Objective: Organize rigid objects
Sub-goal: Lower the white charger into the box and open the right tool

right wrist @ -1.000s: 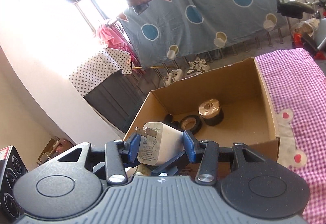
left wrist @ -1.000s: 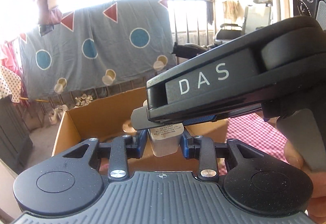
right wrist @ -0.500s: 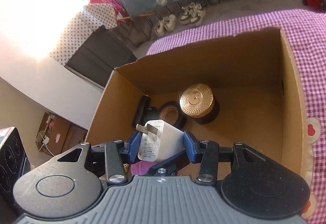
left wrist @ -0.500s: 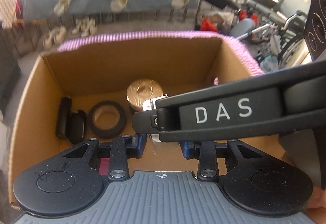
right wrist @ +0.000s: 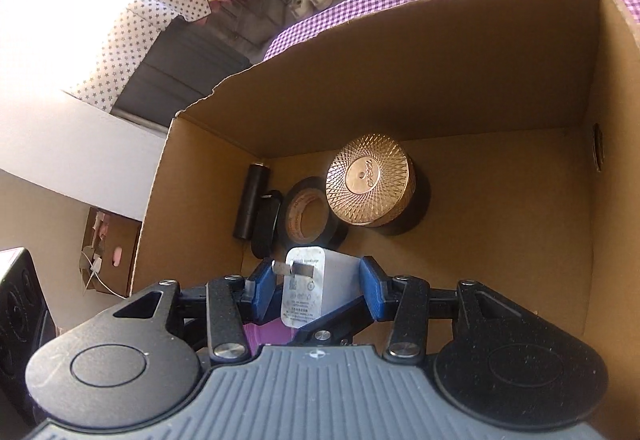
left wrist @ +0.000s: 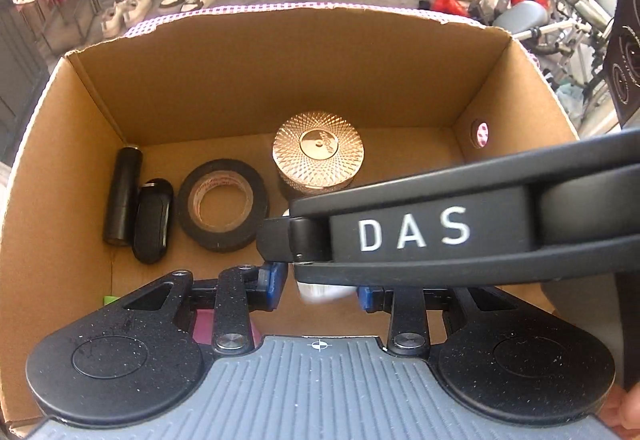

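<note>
Since the open brown cardboard box (right wrist: 460,88) already holds a neat row along its left side, the right tongs (right wrist: 316,290) hover over its near floor clenched on a white plug-in wall charger (right wrist: 310,290), prongs left. Whether the left tongs (left wrist: 320,288) grasp the white object between them, half hidden, I cannot tell.

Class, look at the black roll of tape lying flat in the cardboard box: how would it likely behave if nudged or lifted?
The roll of tape lies flat on its side, so a nudge would probably slide it, not roll it. Stood on edge, its round shape would likely roll. It looks stiff and thick-walled, so it should keep its shape when gripped.
</note>
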`<state>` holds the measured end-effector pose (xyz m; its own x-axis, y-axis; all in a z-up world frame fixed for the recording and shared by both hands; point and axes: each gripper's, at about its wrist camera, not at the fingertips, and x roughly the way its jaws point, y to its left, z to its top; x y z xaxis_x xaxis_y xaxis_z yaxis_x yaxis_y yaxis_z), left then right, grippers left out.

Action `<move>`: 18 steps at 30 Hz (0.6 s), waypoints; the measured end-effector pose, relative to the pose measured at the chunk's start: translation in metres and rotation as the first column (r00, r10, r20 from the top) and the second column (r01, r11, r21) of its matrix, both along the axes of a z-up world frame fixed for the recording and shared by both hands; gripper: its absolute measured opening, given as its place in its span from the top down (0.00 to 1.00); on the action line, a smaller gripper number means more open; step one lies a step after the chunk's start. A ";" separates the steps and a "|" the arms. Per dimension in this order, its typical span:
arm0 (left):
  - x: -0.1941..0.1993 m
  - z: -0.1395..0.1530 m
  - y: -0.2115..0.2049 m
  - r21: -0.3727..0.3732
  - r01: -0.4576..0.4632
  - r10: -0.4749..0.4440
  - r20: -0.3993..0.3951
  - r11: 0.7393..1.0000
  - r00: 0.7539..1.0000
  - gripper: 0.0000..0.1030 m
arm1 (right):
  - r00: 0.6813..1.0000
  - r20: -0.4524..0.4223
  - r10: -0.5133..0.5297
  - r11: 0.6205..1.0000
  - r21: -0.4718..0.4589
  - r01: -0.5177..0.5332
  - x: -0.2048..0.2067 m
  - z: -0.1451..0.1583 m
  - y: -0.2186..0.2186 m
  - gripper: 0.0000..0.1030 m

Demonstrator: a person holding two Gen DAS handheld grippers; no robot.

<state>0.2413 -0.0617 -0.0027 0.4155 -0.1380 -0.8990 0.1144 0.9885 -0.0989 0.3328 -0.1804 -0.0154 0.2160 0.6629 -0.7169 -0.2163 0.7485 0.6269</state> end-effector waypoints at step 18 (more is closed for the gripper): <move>-0.026 0.030 0.010 -0.022 -0.006 0.009 0.163 1.000 0.987 0.29 | 0.972 0.189 -0.139 0.986 0.117 0.118 -0.050 0.052 -0.037 0.45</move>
